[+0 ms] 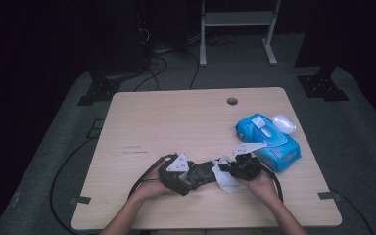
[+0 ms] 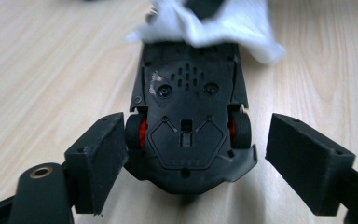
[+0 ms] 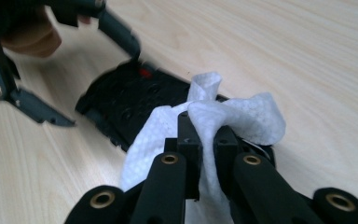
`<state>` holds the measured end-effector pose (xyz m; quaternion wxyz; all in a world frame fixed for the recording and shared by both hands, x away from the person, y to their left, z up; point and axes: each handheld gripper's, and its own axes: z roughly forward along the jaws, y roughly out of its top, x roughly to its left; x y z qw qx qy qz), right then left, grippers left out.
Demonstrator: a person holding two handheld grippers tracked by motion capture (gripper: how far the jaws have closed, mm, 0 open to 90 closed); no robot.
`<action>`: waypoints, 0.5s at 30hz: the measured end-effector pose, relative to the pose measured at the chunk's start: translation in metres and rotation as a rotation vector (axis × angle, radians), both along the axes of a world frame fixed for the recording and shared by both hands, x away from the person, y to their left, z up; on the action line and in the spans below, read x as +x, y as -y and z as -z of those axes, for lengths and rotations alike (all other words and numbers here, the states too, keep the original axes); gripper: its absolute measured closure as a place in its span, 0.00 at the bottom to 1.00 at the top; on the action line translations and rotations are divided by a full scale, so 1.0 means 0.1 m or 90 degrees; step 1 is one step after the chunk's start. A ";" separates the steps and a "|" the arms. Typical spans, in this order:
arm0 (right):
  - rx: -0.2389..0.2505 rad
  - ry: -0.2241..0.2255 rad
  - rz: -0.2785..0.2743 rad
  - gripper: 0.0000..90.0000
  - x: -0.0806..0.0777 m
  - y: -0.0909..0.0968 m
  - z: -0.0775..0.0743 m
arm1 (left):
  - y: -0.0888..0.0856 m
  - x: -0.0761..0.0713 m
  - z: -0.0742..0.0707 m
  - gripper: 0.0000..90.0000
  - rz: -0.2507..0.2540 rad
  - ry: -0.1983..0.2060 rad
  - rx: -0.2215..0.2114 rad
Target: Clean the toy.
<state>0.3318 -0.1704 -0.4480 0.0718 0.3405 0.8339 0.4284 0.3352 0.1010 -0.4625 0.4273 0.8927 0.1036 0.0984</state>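
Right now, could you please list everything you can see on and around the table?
Toy car: one, black with red wheel hubs, lying underside up between the open left jaws, near the table's front edge.
Wipe: one, white, pinched in the right jaws, resting on the car.
Wipe pack: one, blue, table's right side.
Lid: one, clear, beside the pack.
Table: one, light wood, with a hole near the far edge.
Stand: one, white, on the floor behind.
Left gripper: black, open.
Right gripper: black, shut on the wipe.
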 end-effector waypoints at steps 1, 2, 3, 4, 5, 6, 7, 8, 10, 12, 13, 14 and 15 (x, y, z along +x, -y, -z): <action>0.002 0.001 -0.002 0.95 -0.02 0.00 0.01 | 0.00 0.01 0.00 0.20 -0.005 -0.003 -0.005; 0.003 0.001 -0.005 0.95 -0.03 0.01 0.01 | 0.00 0.03 0.00 0.19 -0.010 -0.001 -0.006; 0.000 0.002 -0.007 0.95 -0.04 0.01 0.01 | 0.00 0.04 0.01 0.17 -0.019 -0.003 -0.007; -0.006 0.002 -0.006 0.95 -0.04 0.01 0.01 | 0.00 0.05 0.01 0.17 -0.021 -0.011 -0.004; -0.014 0.007 -0.005 0.95 -0.05 0.01 0.02 | -0.01 0.05 0.02 0.16 -0.022 -0.014 0.000; -0.009 0.010 -0.007 0.95 -0.05 0.02 0.03 | 0.00 0.06 0.03 0.15 -0.026 -0.015 0.007; -0.002 0.006 -0.005 0.95 -0.04 0.04 0.04 | 0.01 0.06 0.04 0.14 -0.027 -0.015 0.010; 0.001 0.007 -0.004 0.95 -0.04 0.04 0.04 | 0.01 0.06 0.04 0.14 -0.028 -0.014 0.010; 0.001 0.008 -0.005 0.95 -0.05 0.04 0.04 | 0.03 0.08 0.06 0.13 -0.031 -0.013 0.010; 0.004 0.010 -0.003 0.95 -0.05 0.04 0.05 | 0.05 0.08 0.08 0.13 -0.031 -0.016 0.015; 0.007 0.010 -0.003 0.95 -0.05 0.04 0.05 | 0.07 0.08 0.10 0.13 -0.032 -0.015 0.021; 0.010 0.008 -0.002 0.95 -0.05 0.05 0.06 | 0.08 0.08 0.10 0.13 -0.030 -0.016 0.025; 0.011 0.007 -0.002 0.95 -0.05 0.05 0.06 | 0.08 0.08 0.12 0.14 -0.027 -0.018 0.031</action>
